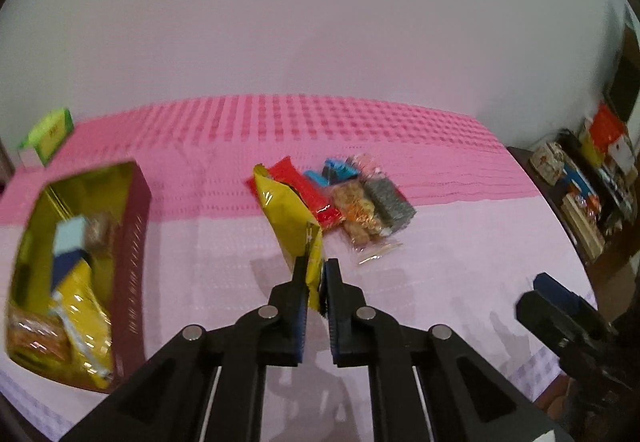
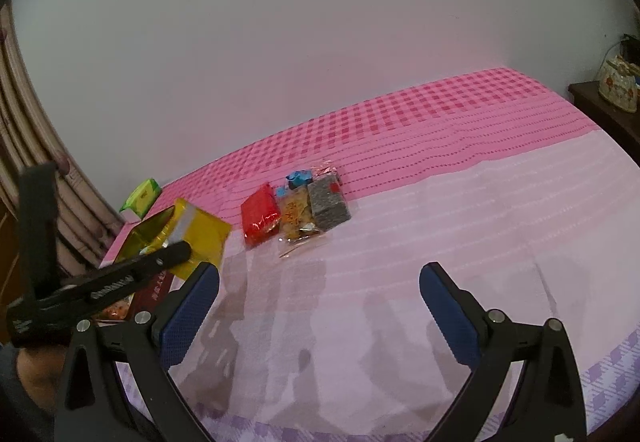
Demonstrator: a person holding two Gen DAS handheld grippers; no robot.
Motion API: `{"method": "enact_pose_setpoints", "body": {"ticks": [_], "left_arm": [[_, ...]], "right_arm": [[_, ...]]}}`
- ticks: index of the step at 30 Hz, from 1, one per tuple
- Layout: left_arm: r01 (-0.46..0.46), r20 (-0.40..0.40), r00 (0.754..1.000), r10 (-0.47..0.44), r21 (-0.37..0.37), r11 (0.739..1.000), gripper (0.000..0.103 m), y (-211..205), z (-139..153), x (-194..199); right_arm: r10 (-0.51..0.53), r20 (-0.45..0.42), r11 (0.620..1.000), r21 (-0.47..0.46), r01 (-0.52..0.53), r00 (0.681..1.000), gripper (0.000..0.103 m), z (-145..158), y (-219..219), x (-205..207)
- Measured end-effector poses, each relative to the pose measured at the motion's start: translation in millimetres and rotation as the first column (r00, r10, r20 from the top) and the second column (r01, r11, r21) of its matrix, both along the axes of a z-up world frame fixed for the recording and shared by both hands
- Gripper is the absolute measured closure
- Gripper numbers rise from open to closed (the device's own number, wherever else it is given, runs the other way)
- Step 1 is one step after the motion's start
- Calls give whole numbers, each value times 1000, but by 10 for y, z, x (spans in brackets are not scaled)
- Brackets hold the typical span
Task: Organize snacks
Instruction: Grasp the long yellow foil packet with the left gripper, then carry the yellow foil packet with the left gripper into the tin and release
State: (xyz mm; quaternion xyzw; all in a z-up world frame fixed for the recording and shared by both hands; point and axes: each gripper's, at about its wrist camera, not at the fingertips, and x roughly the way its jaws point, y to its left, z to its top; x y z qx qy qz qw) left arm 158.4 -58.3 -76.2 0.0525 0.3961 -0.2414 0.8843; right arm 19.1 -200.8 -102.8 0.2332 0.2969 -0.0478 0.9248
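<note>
Blue-padded fingers (image 1: pixel 299 306) of the left gripper (image 1: pixel 316 274) pinch the lower corner of a yellow foil snack packet (image 1: pixel 290 218) at the centre of the left wrist view, lifting it off the pink cloth (image 1: pixel 460 242). Fingers of the right gripper (image 2: pixel 320 306) stand wide apart with nothing between them, low in the right wrist view. Printing on the packets is too blurred to read, as is the pale lettering on the box's side. At left, the dark red box (image 1: pixel 132 270) with a gold lining holds a yellow packet, a blue-and-pale packet and an orange one, partly cut off by motion blur. Behind lie a red packet (image 1: pixel 308 194), a clear bag of golden pieces (image 1: pixel 358 216), a grey block (image 1: pixel 390 202) and a blue packet (image 1: pixel 338 170). A green carton (image 1: pixel 50 134) sits upper left.
</note>
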Motion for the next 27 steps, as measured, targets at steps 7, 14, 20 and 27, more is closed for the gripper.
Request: {"method": "enact_pose_setpoints", "body": {"ticks": [7,14,20,27], "left_arm": [[24,99,995,-27,32,999,95,127,439,-175],[-33,179,984,25,42,999,95,522,753,-339],[-141,193,972,133,29,990,95,1142,917,-303],[-237,201,955,217,79,968,95,1814,999,-161]], "right_arm": [[-10,23,1000,22,9,1000,3,62,-43,-29],[-7,37,999,34,6,999,2,133,-59,-68],[-9,44,999,42,7,999,1,203,-49,-101],[0,54,999,35,-1,999,0,246,17,-104]]}}
